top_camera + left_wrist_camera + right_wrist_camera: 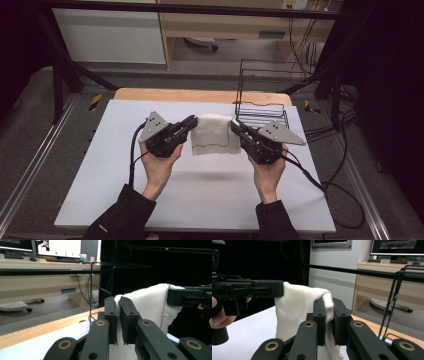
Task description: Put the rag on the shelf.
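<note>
My left claw (192,121) and right claw (234,124) each pinch 1 top corner of the white cloth (215,136), so it hangs spread at frame centre, above the table (100,165), ready for folding

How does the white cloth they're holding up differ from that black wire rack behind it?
The white cloth is soft and solid-looking, sagging in folds; the black wire rack is stiff, open wirework you can see through. The cloth hangs in the air, pinched at its top corners by the left gripper and right gripper; the rack stands on the table untouched. Both are over the table's far half.
</note>
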